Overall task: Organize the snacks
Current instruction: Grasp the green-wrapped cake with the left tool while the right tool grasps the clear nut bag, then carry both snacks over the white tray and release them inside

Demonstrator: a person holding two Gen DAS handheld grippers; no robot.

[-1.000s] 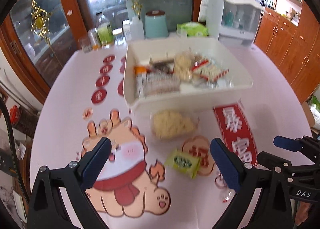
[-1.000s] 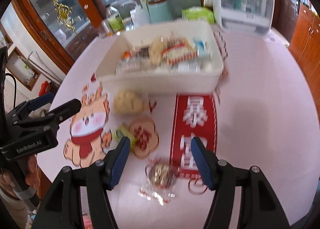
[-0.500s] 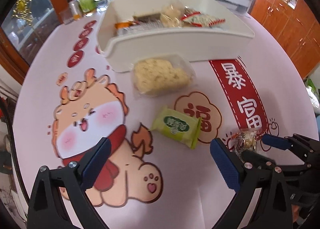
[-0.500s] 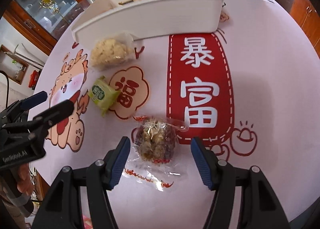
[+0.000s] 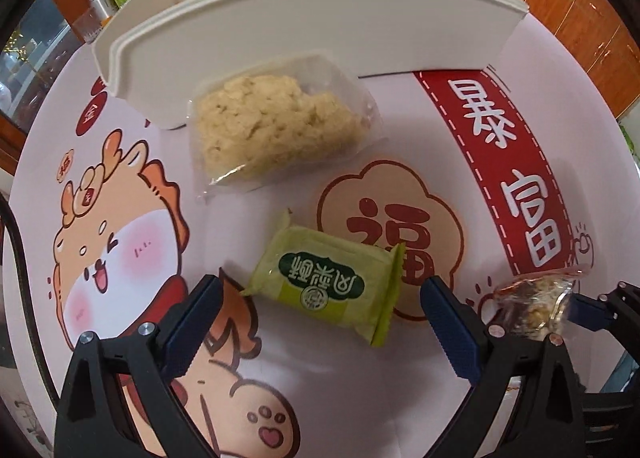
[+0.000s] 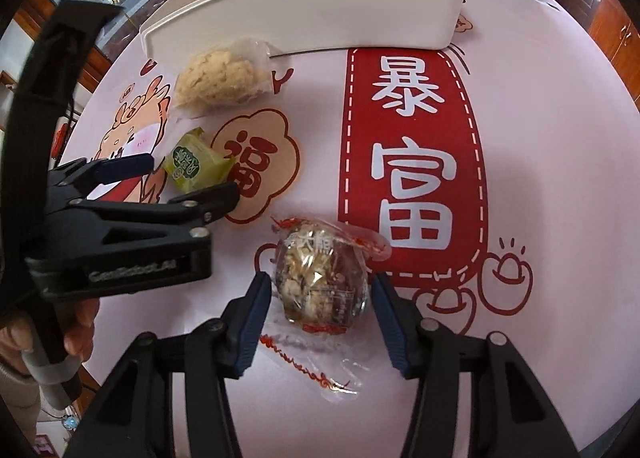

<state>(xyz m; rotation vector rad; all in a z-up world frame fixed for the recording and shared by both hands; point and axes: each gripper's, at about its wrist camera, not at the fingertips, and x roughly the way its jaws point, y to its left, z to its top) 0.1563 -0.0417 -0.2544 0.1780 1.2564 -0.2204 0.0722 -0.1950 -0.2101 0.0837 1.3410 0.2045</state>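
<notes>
Presently, two pickups are being set up at once. The right gripper (image 6: 318, 312) is lowered over the nut cluster packet (image 6: 320, 278), low in the centre of the right wrist view; its fingers are closing, with the packet between them and a small gap visible on each side, so no grip is judged yet. The left gripper (image 5: 320, 322) is held with fingers wide apart around the green pastry packet (image 5: 326, 282), which lies flat on the bench (image 5: 420, 138), below centre in the left wrist view, untouched.

For a clean grasp, the solid lump should be caught rather than the loose clear wrapper trailing toward the bottom of the frame. The green packet lies slanted between the left fingers, so a slight roll would be advisable before closing.

A bagged pale flaky snack (image 5: 272, 122) rests against the front wall of the white bin (image 5: 320, 34), in the upper centre. That wall must be cleared when packets are carried over. The two grippers are close together, so a collision is judged possible.
</notes>
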